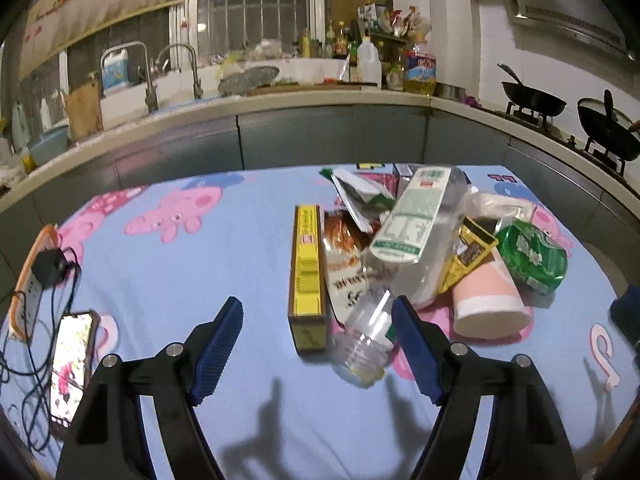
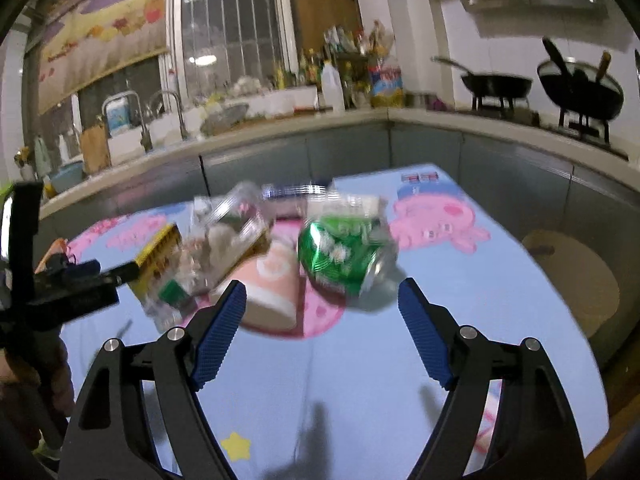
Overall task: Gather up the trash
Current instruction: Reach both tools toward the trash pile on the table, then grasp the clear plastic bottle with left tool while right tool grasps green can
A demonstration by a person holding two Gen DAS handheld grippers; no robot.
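Blue-padded and spread wide, our left gripper (image 1: 316,344) hangs low over the cloth (image 1: 180,280), holding nothing. Between its fingers we see the mouth of a clear bottle (image 1: 394,256), which lies on its side with the open neck toward the camera and its green-and-white label up. Just left of the neck lies a long yellow box (image 1: 307,264), and between box and bottle a white and orange wrapper (image 1: 344,264) lies flat. To the right of the bottle we find a pink cup (image 1: 488,304) tipped on its side, its open end toward us, and beside it a crushed green can (image 1: 532,256). A yellow-and-black packet (image 1: 470,252) is wedged between bottle and cup, and a torn foil bag (image 1: 360,196) lies behind the pile. All the trash sits heaped together on the right half of the cloth. At the left edge we see a phone (image 1: 70,368) with its screen lit and a power strip (image 1: 34,280) with a black plug and cables.

Our right gripper (image 2: 322,332) is likewise wide open and empty, above the cloth in a blurred view. Ahead of it lie the can (image 2: 340,256) and the cup (image 2: 272,284), touching or nearly so; we cannot tell which. A round wooden board (image 2: 576,276) sits off the cloth's right edge. Counter, sink taps and two woks fill the background.
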